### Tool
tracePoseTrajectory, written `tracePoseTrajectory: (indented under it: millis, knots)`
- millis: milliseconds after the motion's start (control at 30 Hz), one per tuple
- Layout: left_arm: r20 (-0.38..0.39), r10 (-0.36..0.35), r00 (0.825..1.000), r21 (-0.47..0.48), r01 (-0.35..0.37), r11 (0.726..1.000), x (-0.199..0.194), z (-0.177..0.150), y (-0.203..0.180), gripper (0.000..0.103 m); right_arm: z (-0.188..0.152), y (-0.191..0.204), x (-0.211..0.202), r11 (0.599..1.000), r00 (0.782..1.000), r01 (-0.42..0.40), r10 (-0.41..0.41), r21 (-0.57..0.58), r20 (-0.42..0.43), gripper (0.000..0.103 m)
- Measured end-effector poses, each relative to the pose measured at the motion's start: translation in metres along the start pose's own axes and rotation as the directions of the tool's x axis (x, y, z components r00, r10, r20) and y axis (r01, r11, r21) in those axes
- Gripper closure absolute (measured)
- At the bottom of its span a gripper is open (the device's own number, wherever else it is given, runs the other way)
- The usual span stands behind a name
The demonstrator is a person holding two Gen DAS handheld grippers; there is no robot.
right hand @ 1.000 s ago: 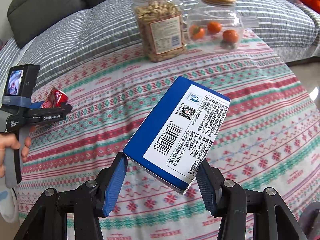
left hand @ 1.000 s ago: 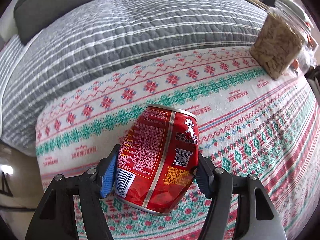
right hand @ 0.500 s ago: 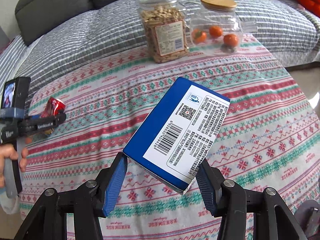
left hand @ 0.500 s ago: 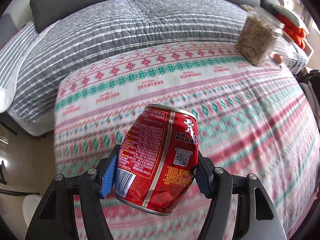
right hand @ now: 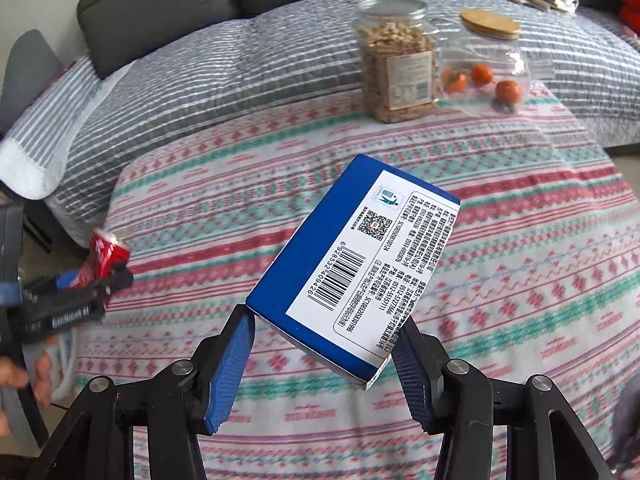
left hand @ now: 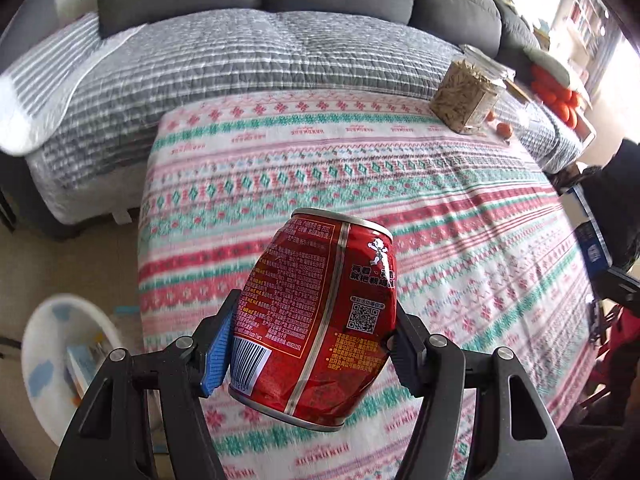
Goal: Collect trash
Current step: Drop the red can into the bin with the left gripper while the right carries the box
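Note:
A dented red drink can (left hand: 320, 312) is held in the air by my left gripper (left hand: 310, 344), whose blue pads press on its sides above the left end of the patterned tablecloth (left hand: 400, 184). In the right wrist view that red can (right hand: 106, 252) shows small at the far left, with a hand below it. My right gripper (right hand: 322, 360) is shut on a blue and white box (right hand: 356, 264), tilted, held over the tablecloth (right hand: 520, 240). A white bin (left hand: 64, 356) with items inside stands on the floor, lower left in the left wrist view.
A jar of snacks (right hand: 396, 60) and a clear jar with oranges (right hand: 488, 56) under a wooden lid stand at the table's far side. Behind is a sofa with a grey striped quilt (right hand: 240, 60). The same snack jar (left hand: 466, 96) appears at upper right in the left wrist view.
My left gripper has drawn back and leftward with the can, so the table's left edge, the floor and the white bin have come into view. My right gripper with the box pulled back slightly.

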State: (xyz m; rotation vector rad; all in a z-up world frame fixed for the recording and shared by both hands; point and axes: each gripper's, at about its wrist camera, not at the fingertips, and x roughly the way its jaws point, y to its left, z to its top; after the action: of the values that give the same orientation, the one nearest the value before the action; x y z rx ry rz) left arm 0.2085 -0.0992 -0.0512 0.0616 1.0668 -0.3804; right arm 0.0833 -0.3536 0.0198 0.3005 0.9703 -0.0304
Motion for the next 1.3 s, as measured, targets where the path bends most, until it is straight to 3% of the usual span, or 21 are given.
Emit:
tracePoseTrajectory:
  millis: [133,567,933,1300]
  knots:
    - [-0.024,-0.044,0.999,-0.022,0.043,0.999,-0.003,-0.009,0.000,0.034,-0.008,0.009,0.007,0.999,0.998,-0.048,0.048,0.011,-0.037,0.044]
    - [-0.013,-0.067,0.998,-0.040,0.066,0.997,-0.029,-0.030,0.022,0.034,-0.028,0.020,0.016,1.000,0.999,0.019,-0.018,0.011,-0.051,0.044]
    - [0.006,-0.025,1.000,-0.085,0.025,0.996,-0.053,-0.046,0.064,0.034,-0.025,0.047,0.031,0.999,0.998,0.005,-0.007,-0.033,-0.064,0.044]
    - [0.026,0.047,0.999,-0.193,-0.041,0.980,-0.082,-0.075,0.140,0.034,-0.023,0.113,0.052,0.990,0.997,-0.049,0.040,-0.132,-0.072,0.044]
